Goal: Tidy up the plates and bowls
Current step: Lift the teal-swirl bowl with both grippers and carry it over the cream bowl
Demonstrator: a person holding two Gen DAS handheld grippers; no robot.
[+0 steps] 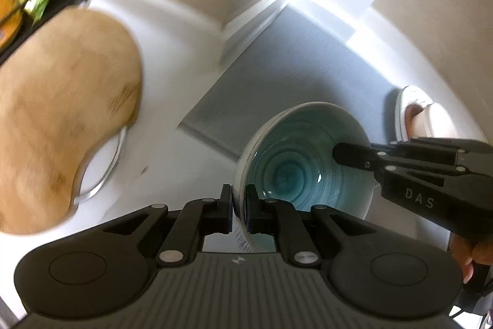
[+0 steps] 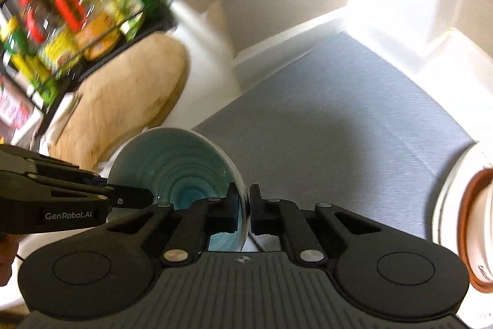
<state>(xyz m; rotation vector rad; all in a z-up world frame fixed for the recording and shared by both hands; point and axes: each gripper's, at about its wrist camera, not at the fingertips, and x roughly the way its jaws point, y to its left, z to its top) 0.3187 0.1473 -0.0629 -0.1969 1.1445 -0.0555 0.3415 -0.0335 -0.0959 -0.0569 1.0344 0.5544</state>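
Note:
A bowl (image 1: 292,162) with a teal ringed inside and a pale outside is held in the air between both grippers. My left gripper (image 1: 238,208) is shut on its near-left rim. My right gripper (image 2: 245,211) is shut on the opposite rim of the same bowl (image 2: 175,162). Each gripper shows in the other's view: the right one (image 1: 354,158) comes in from the right, the left one (image 2: 135,196) from the left. Below the bowl lies a grey mat (image 2: 339,119).
A tan wooden board (image 1: 61,113) lies to the left over a glass rim (image 1: 111,162). A black rack of colourful packets (image 2: 71,14) stands far left. White dishes with a brown rim (image 2: 462,221) sit at the right, also in the left wrist view (image 1: 422,113).

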